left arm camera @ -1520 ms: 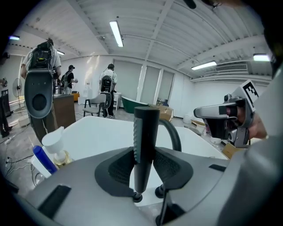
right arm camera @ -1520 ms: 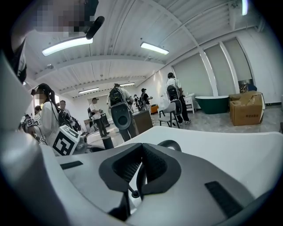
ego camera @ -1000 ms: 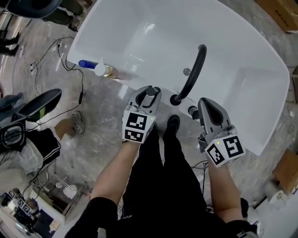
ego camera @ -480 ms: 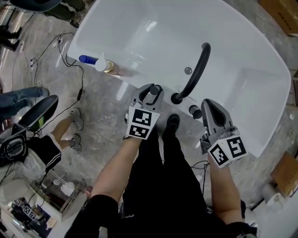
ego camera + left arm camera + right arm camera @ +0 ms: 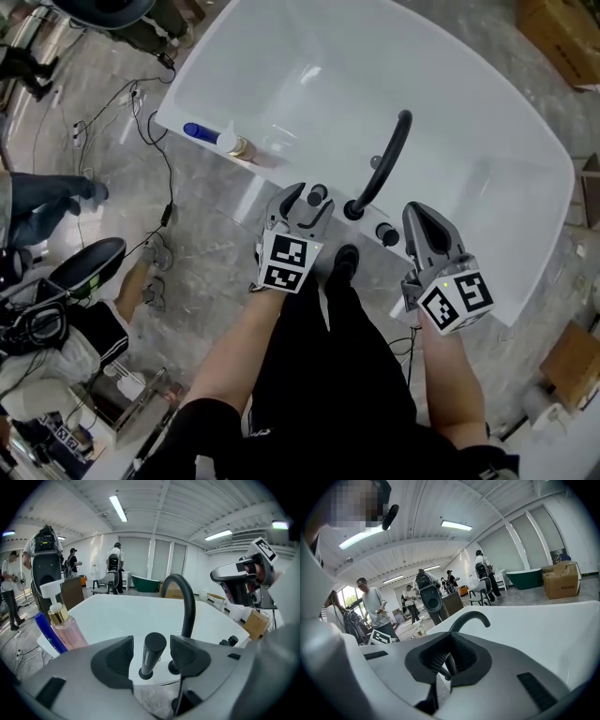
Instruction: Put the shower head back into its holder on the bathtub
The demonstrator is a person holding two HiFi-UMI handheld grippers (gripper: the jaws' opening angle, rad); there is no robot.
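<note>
The left gripper's [image 5: 153,656] jaws have just been opened wide. The shower head [image 5: 153,645] is seen upright in its holder on the tub [image 5: 309,75] rim, between the pads, untouched. The right gripper [image 5: 447,660] is held closed, empty. The tap [image 5: 382,164] stands between the grippers; a pink bottle [image 5: 63,625] is seen further left.

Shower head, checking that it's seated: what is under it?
The shower head stands upright, its lower end in a black holder collar on the white bathtub rim. How deep it goes is hidden inside the collar.
</note>
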